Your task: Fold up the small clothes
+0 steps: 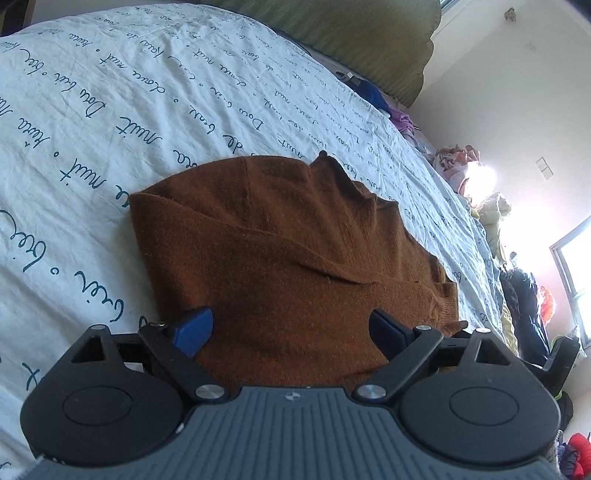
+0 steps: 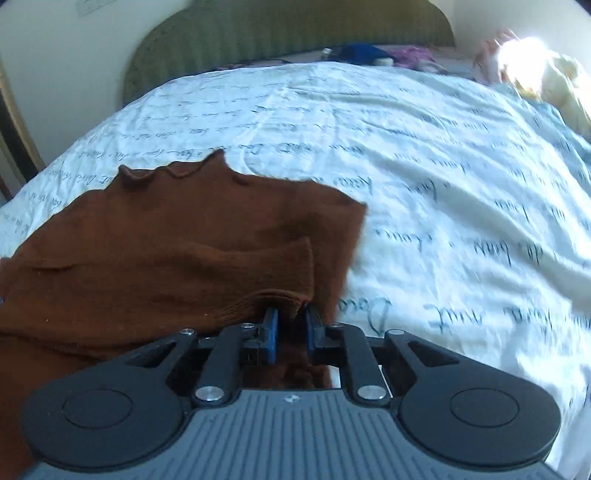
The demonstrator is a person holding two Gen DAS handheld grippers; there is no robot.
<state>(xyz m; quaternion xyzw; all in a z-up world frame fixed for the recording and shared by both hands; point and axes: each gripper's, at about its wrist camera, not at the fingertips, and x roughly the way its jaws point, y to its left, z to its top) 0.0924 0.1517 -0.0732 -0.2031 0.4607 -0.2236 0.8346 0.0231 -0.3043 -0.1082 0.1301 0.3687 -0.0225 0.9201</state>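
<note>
A: Start at the right claw (image 2: 290,319). How does it stand?

B: Its blue pads (image 2: 271,330) are drawn close together, clamped on a bunched fold of the rust-brown knitted sweater (image 2: 177,251). The pad tips are buried under the ribbed cuff edge, so where exactly they bite is hidden.

A: And the left claw (image 1: 291,325)?

B: Spread wide, nothing pinched. Its blue pads (image 1: 194,330) stand apart over the near hem of the same sweater (image 1: 280,251); whether they touch the wool I cannot tell.

A: Where does the sweater lie?

B: Flat on the bed, on a white crinkled sheet printed with dark cursive script (image 1: 110,110). A sleeve is folded across the body, and the wavy neck edge points toward the ribbed olive-green headboard (image 2: 288,33). The fabric is fuzzy and soft-looking, with a ribbed band at the hem.

A: Anything hard to read?

B: The right wrist view is smeared on its right side, so the lettering there is illegible. In both views the sweater's near edge disappears under the claw bodies. Beyond the bed, a heap of loose coloured clothes (image 1: 458,166) is washed out by window glare.
</note>
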